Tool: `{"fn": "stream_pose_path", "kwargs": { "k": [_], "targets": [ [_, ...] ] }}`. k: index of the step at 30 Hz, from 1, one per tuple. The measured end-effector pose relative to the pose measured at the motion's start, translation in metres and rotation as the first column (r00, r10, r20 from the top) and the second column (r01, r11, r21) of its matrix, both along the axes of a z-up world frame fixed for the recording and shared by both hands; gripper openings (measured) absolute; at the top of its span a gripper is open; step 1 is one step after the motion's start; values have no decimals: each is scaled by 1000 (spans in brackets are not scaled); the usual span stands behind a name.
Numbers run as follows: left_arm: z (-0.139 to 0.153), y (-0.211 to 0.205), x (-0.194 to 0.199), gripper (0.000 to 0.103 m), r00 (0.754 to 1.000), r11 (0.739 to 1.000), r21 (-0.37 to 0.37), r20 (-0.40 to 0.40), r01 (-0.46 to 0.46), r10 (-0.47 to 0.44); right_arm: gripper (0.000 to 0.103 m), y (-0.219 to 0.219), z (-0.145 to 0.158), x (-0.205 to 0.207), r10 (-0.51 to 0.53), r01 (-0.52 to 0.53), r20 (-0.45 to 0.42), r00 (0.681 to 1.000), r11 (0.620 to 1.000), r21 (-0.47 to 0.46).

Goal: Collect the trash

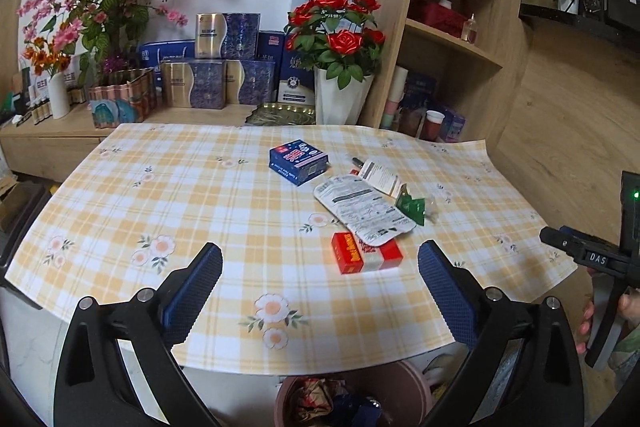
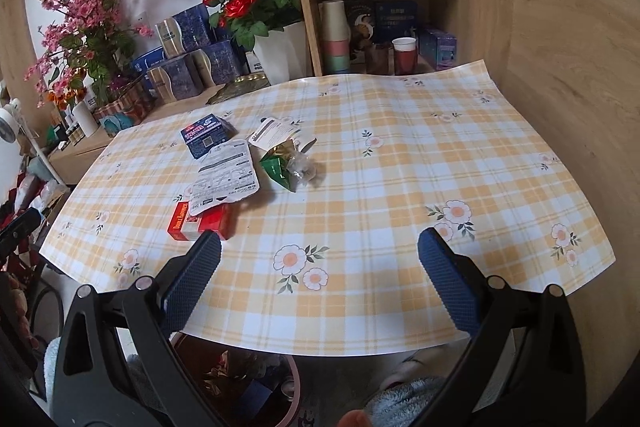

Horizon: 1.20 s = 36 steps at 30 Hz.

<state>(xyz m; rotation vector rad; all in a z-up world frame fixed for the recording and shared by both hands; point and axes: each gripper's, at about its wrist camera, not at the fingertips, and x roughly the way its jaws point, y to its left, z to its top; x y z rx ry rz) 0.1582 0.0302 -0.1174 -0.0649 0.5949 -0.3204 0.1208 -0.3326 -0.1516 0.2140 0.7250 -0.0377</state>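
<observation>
- Both tongs, left tongs and right tongs, gape apart, holding nothing.
- Red carton lies on the surface, ahead, slightly right of the left tongs, long axis crosswise; left looks nearer.

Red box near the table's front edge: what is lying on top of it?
A white printed card overlaps the far part of the red box. The box's near side and orange end show; the top under the card is hidden.
</observation>
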Motion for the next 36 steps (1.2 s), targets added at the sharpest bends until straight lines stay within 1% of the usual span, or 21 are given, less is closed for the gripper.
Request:
{"fn": "stream_pose_path", "kwargs": {
  "k": [2,6,12,15,18,22,26,30,34,35,36],
  "targets": [
    [-2,0,5,96,1000,1000,-11,-9,1,-1,97,-2,-2,2,-1,1,-2,1000,1000,-5],
    [-10,-1,17,96,999,1000,-8,-36,2,-2,97,-5,-8,9,-4,4,-10,1000,1000,-23],
    [-19,-1,34,96,998,1000,-1,-60,5,-5,97,-6,-23,25,14,-16,-38,999,997,-71],
    [-26,-2,45,96,996,1000,-1,-84,-1,1,97,-5,-32,36,31,-37,-55,998,992,-117],
    [-30,-3,56,96,994,1000,0,-109,-4,4,97,-5,-42,50,62,-74,-86,994,986,-150],
    [-33,-4,72,96,991,1000,-2,-131,-12,11,97,-9,-52,70,81,-95,-84,993,978,-186],
    [-36,-3,86,96,988,999,-33,-153,-31,26,97,-11,-61,94,109,-122,-76,991,972,-203],
    [-41,-4,99,96,983,998,-57,-181,-41,30,97,-2,-71,121,155,-172,-87,984,957,-235],
    [-47,-7,109,96,980,997,-63,-197,-43,30,96,16,-78,147,212,-233,-102,972,932,-277],
    [-49,-7,111,96,979,997,-65,-201,-44,30,95,19,-80,152,220,-241,-104,970,929,-281],
    [-50,-7,113,96,979,997,-67,-204,-45,30,91,24,-82,160,229,-250,-107,968,925,-285]
  ]
}}
